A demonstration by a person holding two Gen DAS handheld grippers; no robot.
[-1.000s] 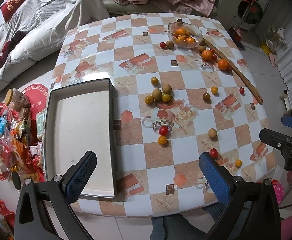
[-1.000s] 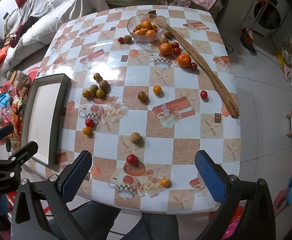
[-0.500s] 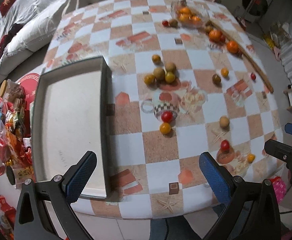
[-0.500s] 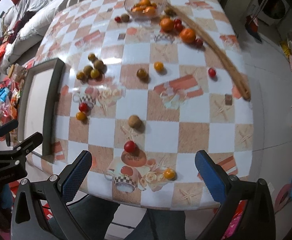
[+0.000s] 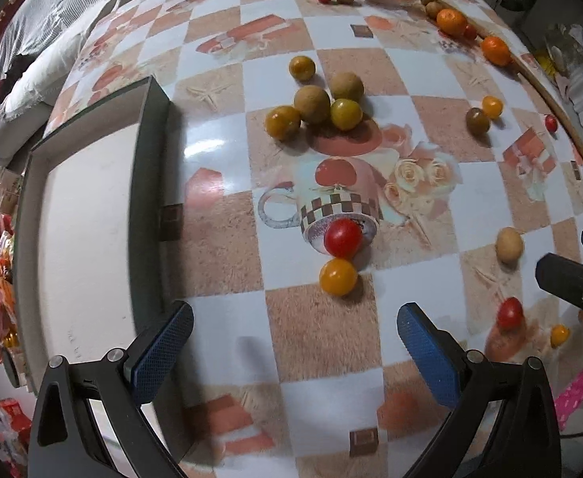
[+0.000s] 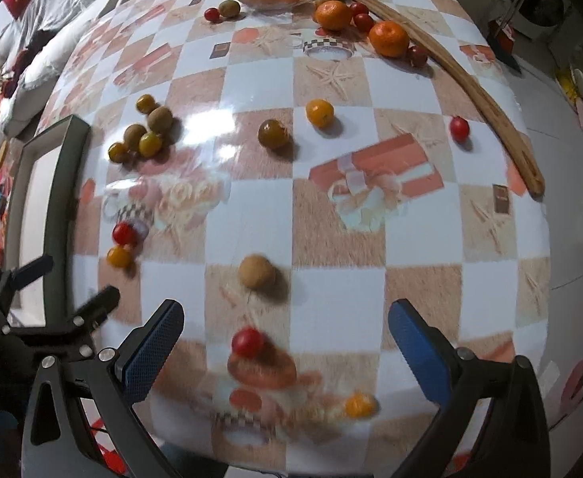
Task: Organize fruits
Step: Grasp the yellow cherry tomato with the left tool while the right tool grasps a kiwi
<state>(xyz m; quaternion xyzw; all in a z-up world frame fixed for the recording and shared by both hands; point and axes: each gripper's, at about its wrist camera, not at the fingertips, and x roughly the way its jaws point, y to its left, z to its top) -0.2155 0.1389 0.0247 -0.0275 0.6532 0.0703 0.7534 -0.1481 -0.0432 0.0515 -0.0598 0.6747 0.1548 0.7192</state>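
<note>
Fruits lie scattered over the checkered counter (image 5: 227,247) beside a grey tray (image 5: 140,183); the left hand-held gripper (image 5: 295,350) and right hand-held gripper (image 6: 285,342) both gape wide, holding nothing.

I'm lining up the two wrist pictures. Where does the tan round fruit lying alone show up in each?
Left wrist: tan fruit at the right edge, just above the right hand-held gripper's finger.
Right wrist: tan fruit lower centre, above the red tomato.
Shared landmark: the red-and-yellow tomato pair beside the tray.
</note>
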